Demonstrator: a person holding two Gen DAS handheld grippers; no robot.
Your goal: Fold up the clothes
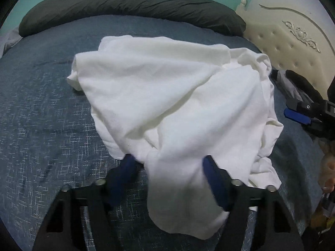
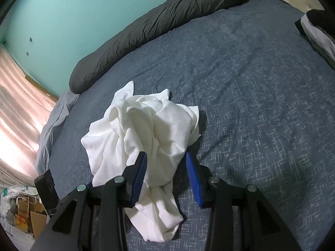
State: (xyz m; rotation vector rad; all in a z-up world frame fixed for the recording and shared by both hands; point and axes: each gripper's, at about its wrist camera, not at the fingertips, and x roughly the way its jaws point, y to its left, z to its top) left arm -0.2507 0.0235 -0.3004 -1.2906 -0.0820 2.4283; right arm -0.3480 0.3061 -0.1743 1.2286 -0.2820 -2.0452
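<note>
The white shirt (image 1: 167, 96) lies in a crumpled heap in the middle of the blue bed cover (image 1: 41, 115). Its long side runs from the grippers toward the dark pillow (image 1: 129, 6). The left gripper (image 1: 167, 163) and the right gripper (image 2: 166, 156) each stand partly open around a fold, not squeezing it

So that's one white garment (image 1: 167, 96) crumpled on one blue bed (image 1: 41, 108). One long dark pillow (image 1: 129, 6) along the far edge, plus two grippers, left (image 1: 167, 165) and right (image 2: 166, 161).
</note>
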